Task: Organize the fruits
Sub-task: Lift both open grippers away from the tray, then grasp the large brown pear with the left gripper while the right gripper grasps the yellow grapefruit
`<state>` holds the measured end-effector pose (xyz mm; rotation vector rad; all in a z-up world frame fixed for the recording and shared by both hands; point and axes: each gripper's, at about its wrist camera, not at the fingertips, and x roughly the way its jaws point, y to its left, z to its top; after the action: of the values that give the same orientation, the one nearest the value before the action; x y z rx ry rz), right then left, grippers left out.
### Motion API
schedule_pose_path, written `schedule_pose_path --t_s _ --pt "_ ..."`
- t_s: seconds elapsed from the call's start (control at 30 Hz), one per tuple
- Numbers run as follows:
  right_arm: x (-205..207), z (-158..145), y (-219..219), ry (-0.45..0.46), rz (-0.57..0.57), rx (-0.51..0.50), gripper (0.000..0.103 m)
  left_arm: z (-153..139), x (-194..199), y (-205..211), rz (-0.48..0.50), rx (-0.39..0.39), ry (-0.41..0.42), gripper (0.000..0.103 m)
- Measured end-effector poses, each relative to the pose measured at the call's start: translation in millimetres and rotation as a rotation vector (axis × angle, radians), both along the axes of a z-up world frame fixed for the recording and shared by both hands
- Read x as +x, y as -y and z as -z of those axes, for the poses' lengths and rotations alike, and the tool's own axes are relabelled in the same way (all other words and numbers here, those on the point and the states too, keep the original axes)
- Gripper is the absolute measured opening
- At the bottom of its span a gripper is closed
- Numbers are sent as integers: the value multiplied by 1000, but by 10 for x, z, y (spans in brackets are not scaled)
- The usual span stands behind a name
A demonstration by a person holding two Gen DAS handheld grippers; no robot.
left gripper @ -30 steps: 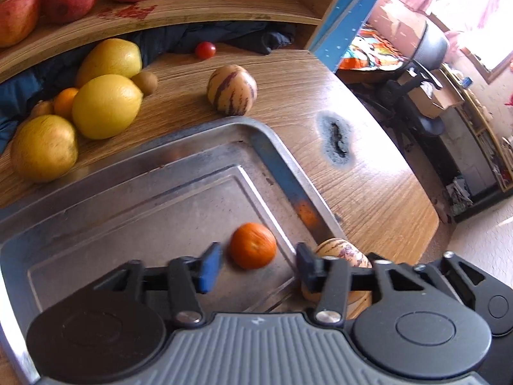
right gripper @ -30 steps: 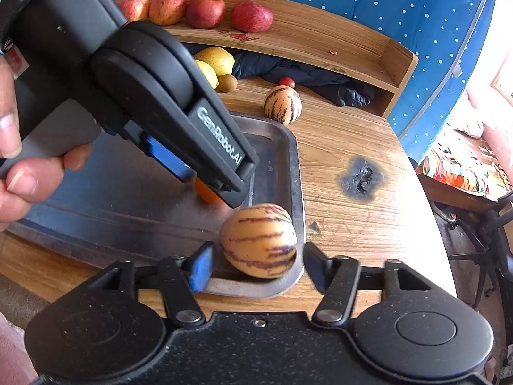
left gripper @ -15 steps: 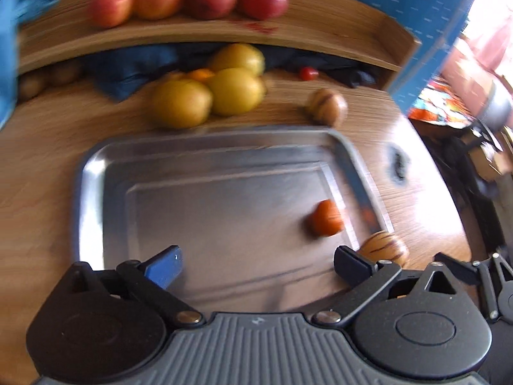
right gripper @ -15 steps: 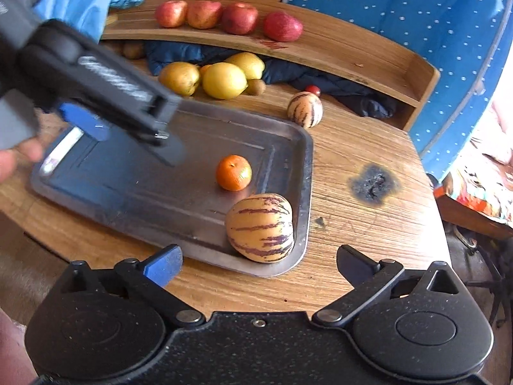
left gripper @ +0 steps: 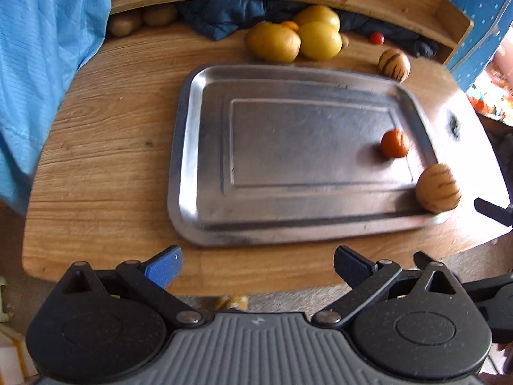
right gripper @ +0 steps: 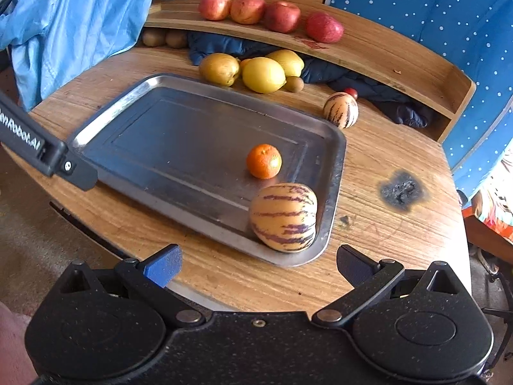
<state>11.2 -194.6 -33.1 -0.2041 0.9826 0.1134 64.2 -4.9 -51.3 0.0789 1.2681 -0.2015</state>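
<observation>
Now both grippers hang empty, fingers spread wide; on the steel tray [right gripper: 105,122] a striped pepino melon [right gripper: 283,217] sits in the corner nearest the right gripper [right gripper: 256,264], a mandarin [right gripper: 264,161] just beyond; the left gripper [left gripper: 256,264] faces the tray's near rim, farther from the remaining striped pepino [right gripper: 340,109] behind the tray.

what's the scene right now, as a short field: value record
tray: metal tray, on the wooden table
in tray: orange; striped melon at the near right corner
off tray: second striped melon, yellow fruits, small red fruit
shelf: four red apples
left gripper: jaws open, empty
right gripper: jaws open, empty
</observation>
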Motion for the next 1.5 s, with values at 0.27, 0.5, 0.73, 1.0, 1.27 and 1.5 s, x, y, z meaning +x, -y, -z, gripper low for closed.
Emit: schedule_pose_path --t_s 0.27,0.5,0.73,1.0,1.27,1.5 --pt "-30 -8 24 -5 13 19 102 -9 -64 -17 -23 43 -18 102" --pt "1 -21 52 28 66 -6 102 -24 7 -34 -17 58 -9 102" --pt "105 -161 16 111 49 -10 102 -66 257 -19 9 46 0 102" --pt "505 -199 -142 140 47 -15 102 -142 646 -111 16 13 24 102" --pt "976 -115 -292 120 74 -47 102 -83 1180 -113 49 -48 41 102" --pt "1389 -49 -369 141 84 -123 102 -5 1657 19 99 -90 69 102"
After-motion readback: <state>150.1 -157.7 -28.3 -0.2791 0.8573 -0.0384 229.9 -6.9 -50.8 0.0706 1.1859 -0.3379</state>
